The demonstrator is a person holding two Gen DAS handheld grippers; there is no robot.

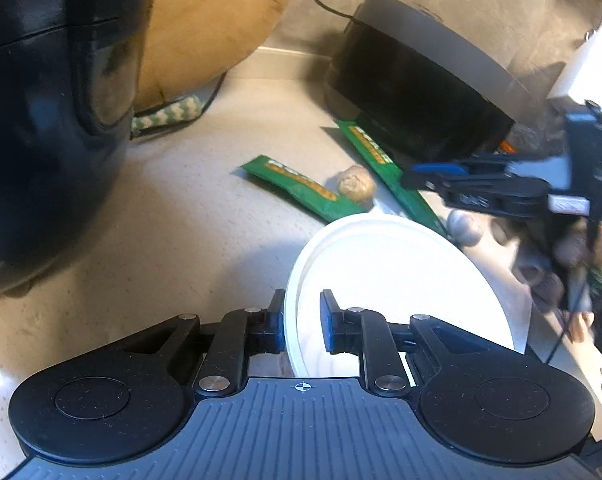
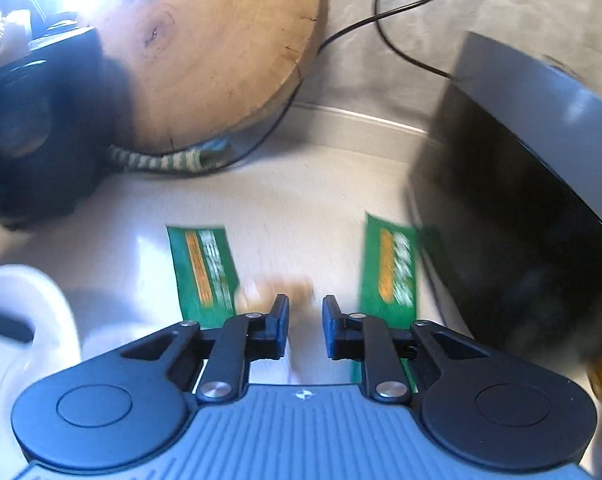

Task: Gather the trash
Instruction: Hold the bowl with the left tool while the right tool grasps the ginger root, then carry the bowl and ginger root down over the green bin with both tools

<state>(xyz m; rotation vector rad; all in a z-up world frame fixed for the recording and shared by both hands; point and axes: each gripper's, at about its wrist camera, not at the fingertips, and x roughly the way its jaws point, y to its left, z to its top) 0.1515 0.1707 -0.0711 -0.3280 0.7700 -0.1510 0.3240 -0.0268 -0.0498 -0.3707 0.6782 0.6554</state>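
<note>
My left gripper [image 1: 303, 322] is shut on the rim of a white paper plate [image 1: 393, 280] and holds it tilted above the counter. Beyond the plate lie two green wrappers, one on the left [image 1: 301, 188] and one on the right [image 1: 385, 168], with a crumpled beige ball [image 1: 355, 184] between them. My right gripper [image 1: 429, 178] hovers over the right wrapper in the left wrist view. In the blurred right wrist view my right gripper [image 2: 305, 322] is open and empty, above the beige ball [image 2: 279, 290], between the left wrapper [image 2: 205, 272] and the right wrapper [image 2: 391, 272].
A black rice cooker [image 1: 41, 120] stands at the left. A round wooden board [image 2: 205, 52] leans on the back wall over a striped cloth [image 2: 161, 160]. A black appliance with a grey lid [image 1: 421, 96] stands at the right, with a cable [image 2: 381, 20] behind.
</note>
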